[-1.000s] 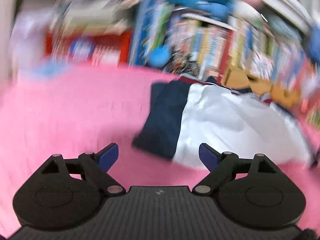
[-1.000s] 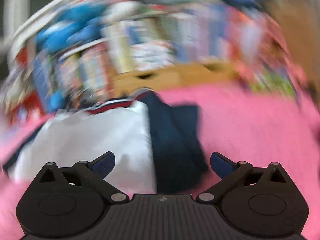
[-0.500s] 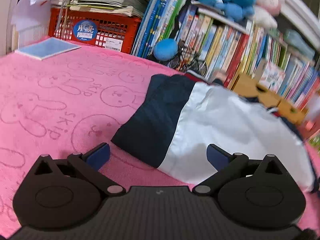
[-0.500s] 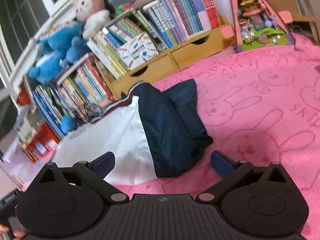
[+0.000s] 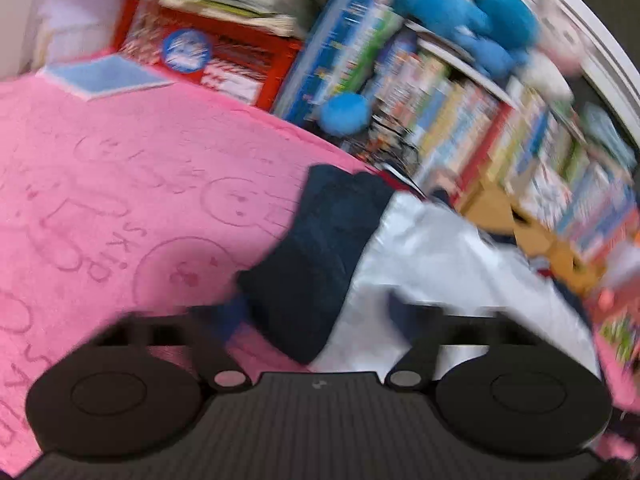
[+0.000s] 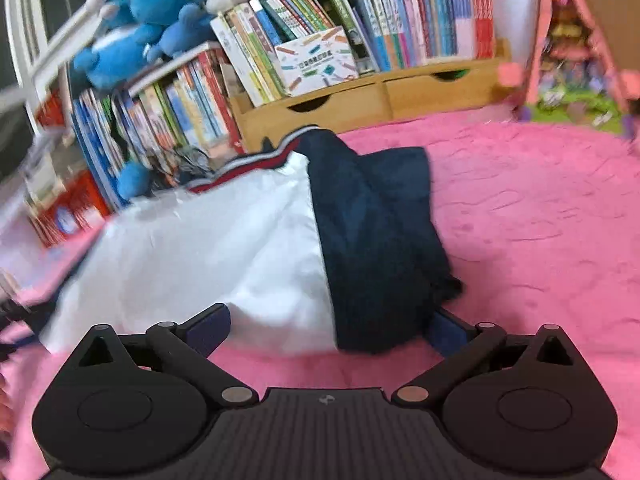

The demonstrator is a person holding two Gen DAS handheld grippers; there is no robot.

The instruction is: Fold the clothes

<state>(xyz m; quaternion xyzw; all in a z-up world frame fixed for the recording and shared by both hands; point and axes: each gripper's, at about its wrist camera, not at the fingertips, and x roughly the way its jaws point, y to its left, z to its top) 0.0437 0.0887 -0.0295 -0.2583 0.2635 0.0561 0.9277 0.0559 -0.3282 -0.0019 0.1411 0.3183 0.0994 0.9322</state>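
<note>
Garment point(image 6: 248, 248), white-bodied with navy sleeves, is laid on the pink blanket point(image 6: 540, 220) just in front of the bookshelf point(image 6: 320, 52). On the side away from the bookshelf, its near hem is straddled by both tools. The left gripper point(image 5: 316, 312) is closing over the navy sleeve point(image 5: 316, 264), though blur hides any contact. The right gripper point(image 6: 328, 326) is spread wide around the other sleeve's edge. Blanket pile could be pinched along with the cloth, or only one layer caught, so that the fold would be skewed.
</note>
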